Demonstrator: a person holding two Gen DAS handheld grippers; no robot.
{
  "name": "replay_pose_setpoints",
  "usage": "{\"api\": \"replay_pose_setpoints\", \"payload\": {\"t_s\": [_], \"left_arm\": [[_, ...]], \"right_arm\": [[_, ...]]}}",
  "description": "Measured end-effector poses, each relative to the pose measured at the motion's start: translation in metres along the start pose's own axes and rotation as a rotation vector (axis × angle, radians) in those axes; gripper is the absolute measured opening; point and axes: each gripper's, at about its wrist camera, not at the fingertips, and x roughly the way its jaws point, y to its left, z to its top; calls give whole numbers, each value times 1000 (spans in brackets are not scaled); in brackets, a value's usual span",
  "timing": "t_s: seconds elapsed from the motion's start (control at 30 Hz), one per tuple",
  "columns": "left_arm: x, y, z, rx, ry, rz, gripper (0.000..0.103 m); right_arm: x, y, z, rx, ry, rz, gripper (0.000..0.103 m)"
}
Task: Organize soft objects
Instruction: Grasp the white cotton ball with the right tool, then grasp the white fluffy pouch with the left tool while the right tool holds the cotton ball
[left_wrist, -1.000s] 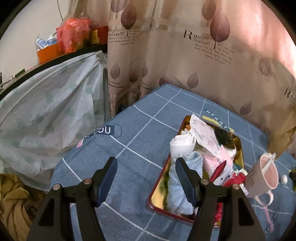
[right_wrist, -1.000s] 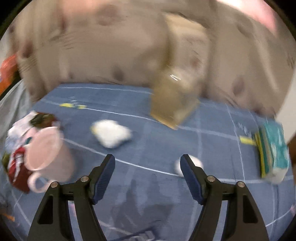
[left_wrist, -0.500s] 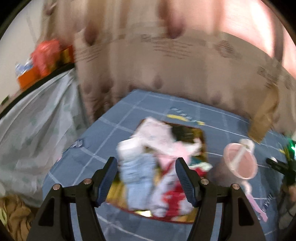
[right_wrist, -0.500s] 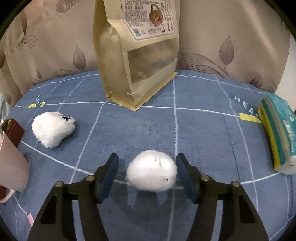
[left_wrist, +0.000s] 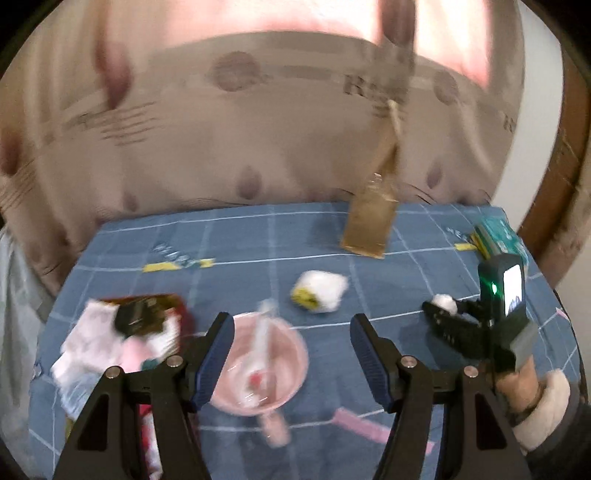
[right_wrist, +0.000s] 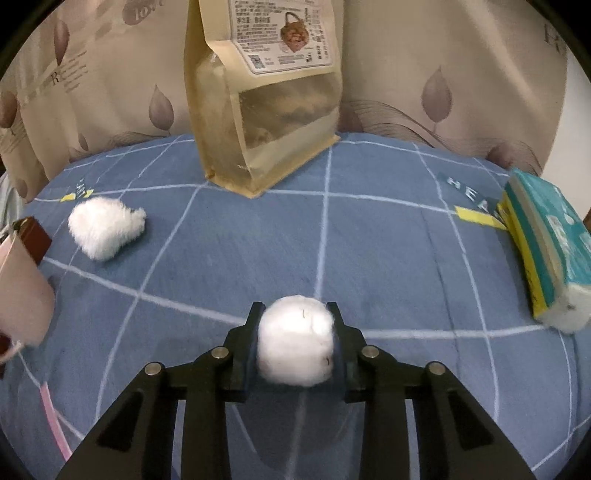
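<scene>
Right tongs (right_wrist: 295, 345) are closing on the white pompom (right_wrist: 294, 341), pads pressing its sides at the near centre of the table (right_wrist: 388, 258). Left tongs (left_wrist: 291, 360) are hanging spread and empty above the pink mug (left_wrist: 258, 363). I am judging the task partly done: the tray (left_wrist: 147, 306) at left is holding cloths, while the fluffy white piece (right_wrist: 105, 227) is lying loose far left. Leaf-print curtains (right_wrist: 461, 74) are backing the blue checked cloth.

A blue cloth (right_wrist: 369, 258) with a white grid covers the surface. Just beyond the right gripper (right_wrist: 295, 345), a tan pouch (right_wrist: 266, 99) stands upright at the far edge. Ahead to its left lies 1 white fluffy toy (right_wrist: 103, 230), with a pink mug (right_wrist: 18, 291) and a tray (left_wrist: 181, 314) of soft things further left. A tissue pack (right_wrist: 546, 251) lies at its right.
</scene>
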Motion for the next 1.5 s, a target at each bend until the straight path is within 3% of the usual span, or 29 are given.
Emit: {"api": "replay_pose_setpoints", "payload": {"t_s": [0.23,0.3,0.47,0.7,0.87,1.5], "left_arm": [[51,-45,36,51,153,-98,67],[72,-57,44,80,231,-88,67],[107,-73,51,145,339,-83,67],[157,-62,58,111,474,-74,67],[179,-54,61,104,498,-29,67],[227,-48,57,58,536,29,67]], "right_arm": [[-7,-13,-10,40,1,19,30],[-7,-11,-11,32,1,15,31],[-8,-17,-10,51,-1,42,31],[-8,-16,-11,48,-1,48,34],[-8,-19,-11,60,-3,62,34],[-7,-18,-11,60,-3,67,35]]}}
